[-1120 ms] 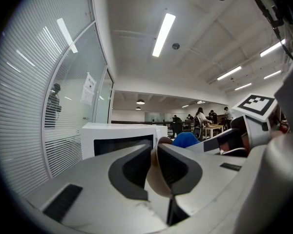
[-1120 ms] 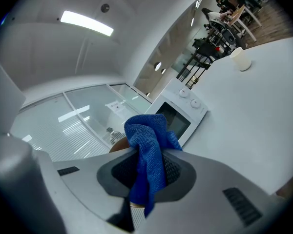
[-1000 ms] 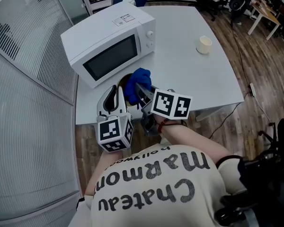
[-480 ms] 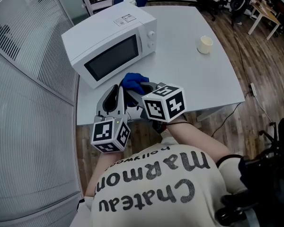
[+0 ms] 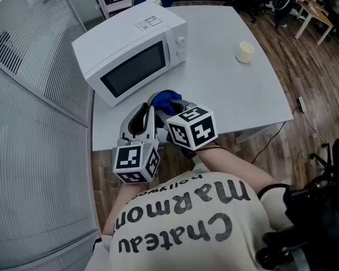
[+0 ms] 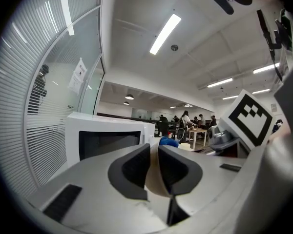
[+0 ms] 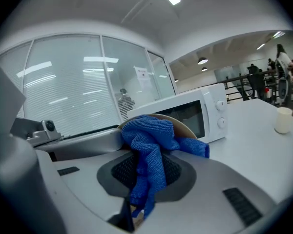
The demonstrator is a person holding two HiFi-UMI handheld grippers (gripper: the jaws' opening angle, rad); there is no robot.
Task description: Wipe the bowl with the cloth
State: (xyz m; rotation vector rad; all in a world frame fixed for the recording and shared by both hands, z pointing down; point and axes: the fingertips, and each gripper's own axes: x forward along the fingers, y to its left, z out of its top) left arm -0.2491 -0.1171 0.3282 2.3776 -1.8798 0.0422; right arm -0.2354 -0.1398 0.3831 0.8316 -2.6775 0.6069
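Note:
A beige bowl [image 5: 153,99] is held tilted at the table's near edge. In the left gripper view its wall [image 6: 156,179] stands between the dark pads of my left gripper [image 6: 154,152], whose jaws are opening slightly while still touching it. The blue cloth [image 7: 149,145] hangs bunched between the pads of my right gripper [image 7: 146,172], which is shut on it. The cloth lies against the bowl's rim [image 7: 183,126]. From the head view the cloth [image 5: 168,100] shows just past both grippers, left [image 5: 148,105] and right [image 5: 170,110], which sit close together.
A white microwave [image 5: 130,52] stands on the grey table [image 5: 226,89] right behind the bowl, its door closed. A small cream cup [image 5: 244,53] sits at the far right of the table. The wooden floor lies beyond the table's right edge, and a glass wall runs along the left.
My right gripper has swung and turned with the cloth, pulling it lower and closer to the bowl. The left gripper has stayed nearly in place with the bowl.

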